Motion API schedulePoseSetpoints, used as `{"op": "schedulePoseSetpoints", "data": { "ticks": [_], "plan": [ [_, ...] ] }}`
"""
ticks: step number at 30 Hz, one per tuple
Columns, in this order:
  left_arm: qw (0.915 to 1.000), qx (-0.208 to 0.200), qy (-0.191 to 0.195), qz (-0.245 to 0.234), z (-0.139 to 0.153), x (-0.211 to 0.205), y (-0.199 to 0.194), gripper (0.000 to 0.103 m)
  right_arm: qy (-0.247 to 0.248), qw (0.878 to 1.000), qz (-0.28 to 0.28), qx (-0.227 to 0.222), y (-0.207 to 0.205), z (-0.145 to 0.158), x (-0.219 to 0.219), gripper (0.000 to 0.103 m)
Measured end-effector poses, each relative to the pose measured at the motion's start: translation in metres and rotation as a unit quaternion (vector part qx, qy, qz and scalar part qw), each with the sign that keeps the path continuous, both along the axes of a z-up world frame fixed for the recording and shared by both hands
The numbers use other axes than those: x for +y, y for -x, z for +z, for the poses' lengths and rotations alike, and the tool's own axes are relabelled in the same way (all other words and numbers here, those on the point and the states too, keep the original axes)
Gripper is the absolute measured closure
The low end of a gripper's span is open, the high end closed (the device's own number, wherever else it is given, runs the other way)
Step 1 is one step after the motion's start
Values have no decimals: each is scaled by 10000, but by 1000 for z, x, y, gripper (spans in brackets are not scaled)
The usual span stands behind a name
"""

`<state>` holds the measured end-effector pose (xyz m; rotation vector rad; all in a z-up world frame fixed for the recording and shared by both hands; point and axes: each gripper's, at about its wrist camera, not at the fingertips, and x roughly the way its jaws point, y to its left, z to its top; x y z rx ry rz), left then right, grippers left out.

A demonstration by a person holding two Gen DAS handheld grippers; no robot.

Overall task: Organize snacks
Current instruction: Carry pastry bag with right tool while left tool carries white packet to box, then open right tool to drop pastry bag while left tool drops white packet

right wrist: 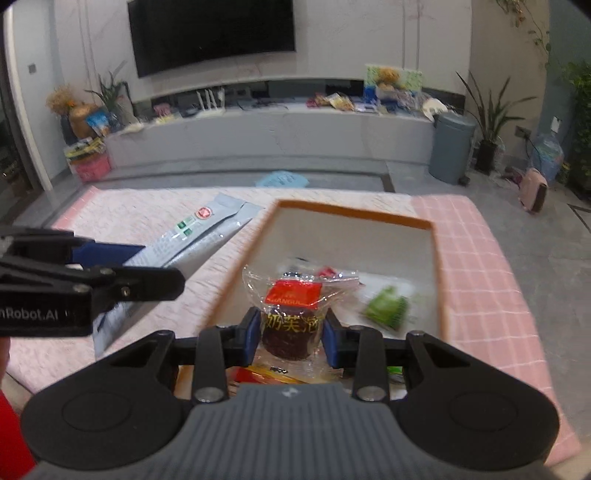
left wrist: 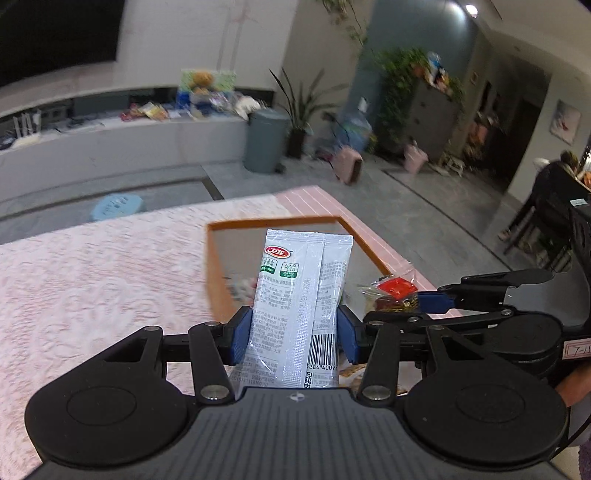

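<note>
A: Left tongs (left wrist: pixel 294 334)?
B: Clenched on a long white snack packet (left wrist: pixel 301 295), blue pads (left wrist: pixel 242 332) pressed to both long edges. Packet held flat, label end pointing away, barcode end toward the camera.

A: And its place?
B: Lifted above the bench (left wrist: pixel 92 280), over the near left edge of an orange-rimmed tray (left wrist: pixel 273 222). Seen from the right wrist as well: white snack packet (right wrist: pixel 199 236) slanting toward the tray's left rim, left tongs (right wrist: pixel 107 258) beside it.

A: Right tongs (right wrist: pixel 291 332)?
B: Gripping a clear-wrapped dark round snack (right wrist: pixel 290 325) with a red label and yellow characters. Fingers (right wrist: pixel 253 332) closed on both sides of it.

A: Where exactly?
B: Over the near end of the orange-rimmed tray (right wrist: pixel 354 212). Visible from the left wrist too, right tongs (left wrist: pixel 424 301) coming in from the right with the dark round snack (left wrist: pixel 391 295) at the tip.

A: Anything inside the tray?
B: A green packet (right wrist: pixel 386 312) toward the right wall, blurred. More wrappers below the tongs, too smeared to name.

A: Under the tray?
B: Pink covering on the bench (right wrist: pixel 476 258), checked toward the right, textured toward the left.

A: Background?
B: A grey bin (right wrist: pixel 450 147) on the floor, a dark screen (right wrist: pixel 210 33) on the wall.
</note>
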<state>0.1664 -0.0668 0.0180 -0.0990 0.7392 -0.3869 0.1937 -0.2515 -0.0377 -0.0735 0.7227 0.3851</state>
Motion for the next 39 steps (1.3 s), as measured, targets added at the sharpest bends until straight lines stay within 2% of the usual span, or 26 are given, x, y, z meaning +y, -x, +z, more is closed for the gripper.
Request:
{"op": "schedulePoseSetpoints", "data": {
  "ticks": [3,8,11,17,21,26,37,39],
  "plan": [
    [9996,203,-126,-164,-10,-22,-20,48,197,9996,-55,182,-17,-11,-16,70],
    [9957,477,-647,-459,-31,-52,-46,48,333,9985,5,426,-46,-27,-27,70],
    [9933,589,-834,-532,-42,-62,-61,48,461,9977,127,480,-59,-38,-27,70],
    [9838,818,-1454,-654,-63,-83,-79,48,638,9956,256,629,-75,-61,-27,69],
    [9776,939,-1738,-723,-73,-91,-86,48,876,9922,508,722,-84,-71,-25,69],
    [9732,1055,-1904,-747,-81,-92,-91,47,1231,9863,733,814,-95,-80,-15,69],
    [9663,1184,-2129,-837,-89,-92,-85,46,1501,9810,872,863,-88,-82,-4,68],
    [9661,1158,-2146,-846,-88,-92,-84,41,1593,9796,883,846,-87,-81,-2,69]
  ]
}}
